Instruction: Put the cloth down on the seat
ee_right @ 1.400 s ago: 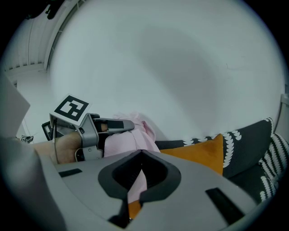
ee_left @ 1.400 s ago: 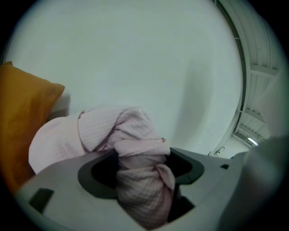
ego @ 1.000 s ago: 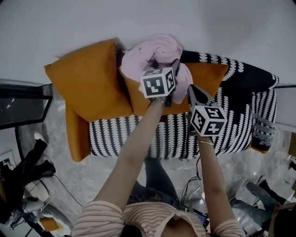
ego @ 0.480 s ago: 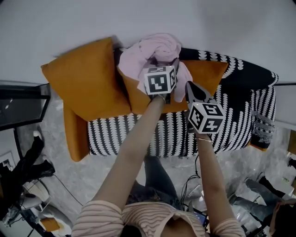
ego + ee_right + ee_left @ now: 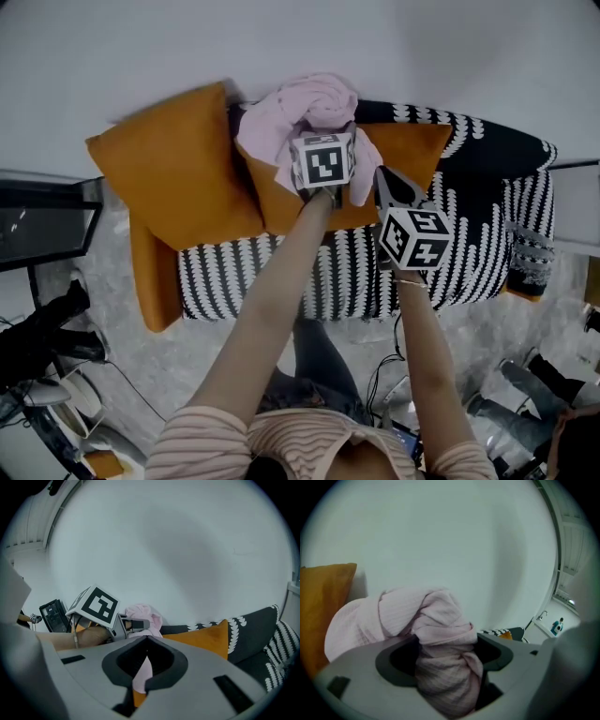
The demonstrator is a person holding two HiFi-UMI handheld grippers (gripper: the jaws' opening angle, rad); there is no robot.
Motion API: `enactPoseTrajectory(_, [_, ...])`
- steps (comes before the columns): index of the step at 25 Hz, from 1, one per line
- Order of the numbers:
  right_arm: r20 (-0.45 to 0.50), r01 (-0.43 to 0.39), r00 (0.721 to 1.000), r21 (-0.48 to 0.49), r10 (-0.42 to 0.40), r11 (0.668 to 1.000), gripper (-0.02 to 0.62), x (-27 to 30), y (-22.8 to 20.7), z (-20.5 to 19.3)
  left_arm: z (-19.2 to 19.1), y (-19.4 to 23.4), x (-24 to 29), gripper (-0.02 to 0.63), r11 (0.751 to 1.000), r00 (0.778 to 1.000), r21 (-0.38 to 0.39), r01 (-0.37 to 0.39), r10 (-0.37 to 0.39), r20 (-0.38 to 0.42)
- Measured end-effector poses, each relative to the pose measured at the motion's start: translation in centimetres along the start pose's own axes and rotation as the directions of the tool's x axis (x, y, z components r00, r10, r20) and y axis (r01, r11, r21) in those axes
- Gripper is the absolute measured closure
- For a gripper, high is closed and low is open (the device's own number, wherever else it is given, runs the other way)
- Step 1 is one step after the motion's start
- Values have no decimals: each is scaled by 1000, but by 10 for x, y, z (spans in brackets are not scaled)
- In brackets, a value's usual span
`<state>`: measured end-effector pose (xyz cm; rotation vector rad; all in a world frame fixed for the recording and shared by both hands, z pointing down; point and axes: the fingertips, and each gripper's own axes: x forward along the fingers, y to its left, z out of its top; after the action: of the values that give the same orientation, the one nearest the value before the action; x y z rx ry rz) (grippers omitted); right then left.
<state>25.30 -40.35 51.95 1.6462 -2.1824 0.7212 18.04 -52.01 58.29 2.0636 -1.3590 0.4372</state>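
The left gripper [image 5: 445, 665] and right gripper [image 5: 141, 670] fingers both clamp the bunched pink ribbed cloth [image 5: 305, 103]. It should be lowered onto the black-and-white patterned sofa seat [image 5: 234, 272] before release.

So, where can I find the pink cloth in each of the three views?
Head view: pink cloth at top centre.
Left gripper view: pink cloth at centre, clamped between the jaws.
Right gripper view: pink cloth left of centre, a strip between the jaws.
Shared landmark: the pale wall behind it.

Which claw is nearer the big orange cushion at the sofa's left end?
Left. Left claw holds pink cloth just right of the orange cushion; right claw is farther right.
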Motion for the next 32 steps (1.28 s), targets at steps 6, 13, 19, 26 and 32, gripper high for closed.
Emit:
enactPoseTrajectory(6, [17,7,1000,-5,-7,1000,588,-5,0,8,1,0,-8,252,1000,1000,-16,-9,9,-20])
enactPoseTrajectory(13, [38,-4,999,-20,5,1000,588,-12,11,16,3,8,-33,245,998,999,-29,-51,51,-1])
enactPoseTrajectory(19, [58,-5,998,-24,6,1000,588,-20,20,21,-4,11,-51,245,999,1000,-41,-4,5,28])
enactPoseTrajectory(26, [86,-14,996,-30,16,999,588,-30,34,26,7,3,-87,247,998,992,-43,54,-49,113])
enactPoseTrajectory(32, [116,-16,993,-44,21,999,588,-43,48,30,26,-6,-118,247,994,981,-35,105,-98,167])
